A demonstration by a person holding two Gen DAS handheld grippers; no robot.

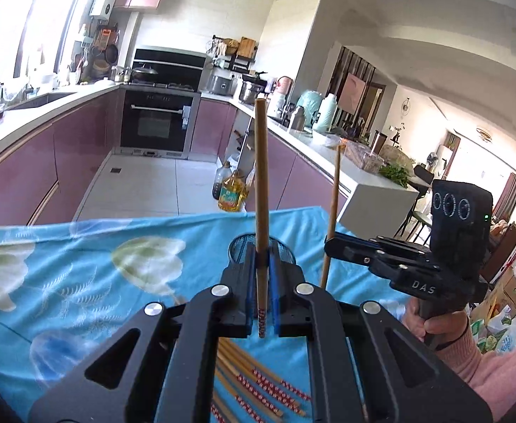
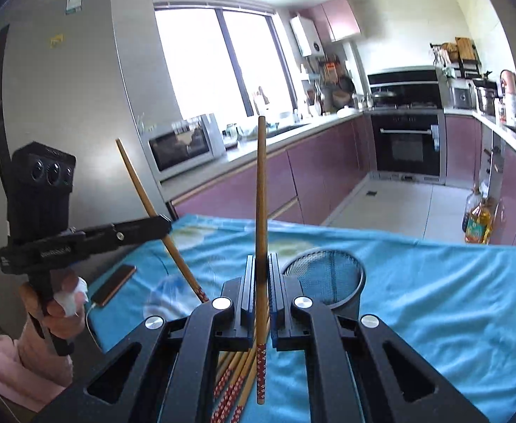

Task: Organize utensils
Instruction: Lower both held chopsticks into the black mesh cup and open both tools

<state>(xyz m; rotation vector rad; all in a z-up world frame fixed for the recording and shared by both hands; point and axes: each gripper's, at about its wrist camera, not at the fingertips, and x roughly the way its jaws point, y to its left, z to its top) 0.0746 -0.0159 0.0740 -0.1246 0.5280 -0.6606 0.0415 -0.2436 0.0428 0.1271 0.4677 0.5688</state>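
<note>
Chopsticks are what we have in both grippers, one in each. Our left gripper [image 1: 262, 264] is clamped tight on a wooden chopstick [image 1: 260, 176] that stands nearly upright between its blue pads, the plain end up and the red patterned end hanging below the jaws. Our right gripper [image 2: 262, 275] is likewise closed on a second chopstick [image 2: 260, 194], also upright with its patterned end down.

Beneath both grippers, at the near edge of the table, the remaining chopsticks [image 1: 258, 387] lie loose in a bundle on the blue flowered tablecloth [image 1: 81, 264]. Just beyond the grippers stands a black mesh holder [image 2: 328, 275], upright on the cloth; in the right wrist view it sits just right of the jaws.

At the left edge of the table, in the right wrist view, a phone [image 2: 114, 283] lies flat with a white cable attached. Each gripper is held by a hand [image 1: 434, 320] in a pink sleeve.

Farther off we see the kitchen: purple cabinets, a black oven [image 1: 156, 123] at the far end, and bottles of cooking oil [image 1: 230, 194] on the floor.
</note>
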